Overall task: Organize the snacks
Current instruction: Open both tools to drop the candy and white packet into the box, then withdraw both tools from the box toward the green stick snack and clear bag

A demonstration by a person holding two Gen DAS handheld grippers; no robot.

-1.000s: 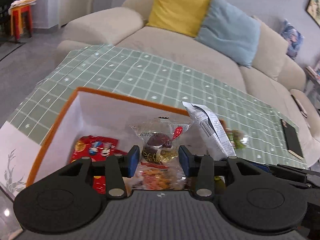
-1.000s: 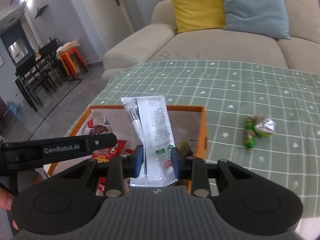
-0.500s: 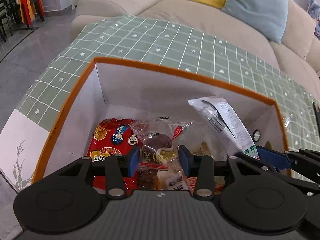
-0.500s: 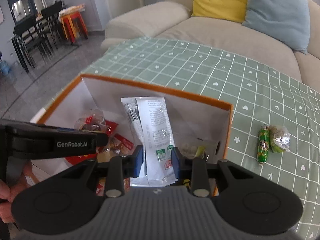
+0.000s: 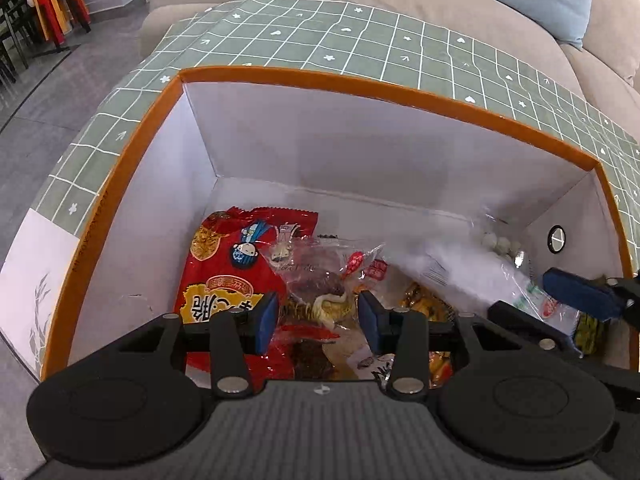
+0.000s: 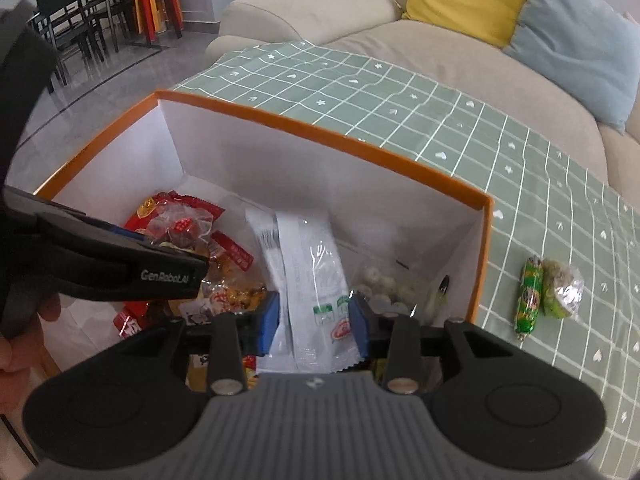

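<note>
An orange-rimmed white box (image 5: 360, 84) (image 6: 320, 128) holds several snacks, among them a red bag (image 5: 224, 272). Low inside the box, my left gripper (image 5: 318, 316) has a clear packet with a brown sweet (image 5: 320, 280) between its pads. Its jaws are just starting to open, and the pads still touch the packet. My right gripper (image 6: 314, 320) is over the box's right part and its jaws are opening. The white packet (image 6: 316, 276) stands loose between them; it looks blurred (image 5: 460, 272) in the left wrist view.
A green sausage stick (image 6: 530, 296) and a small green packet (image 6: 560, 288) lie on the green checked cloth (image 6: 440, 120) right of the box. A bag of white balls (image 6: 380, 284) is in the box's right corner. A beige sofa (image 6: 400, 32) stands behind the table.
Both grippers have sunk into the box with their packets. The right pads have spread and the white packet has slipped slightly between them.
</note>
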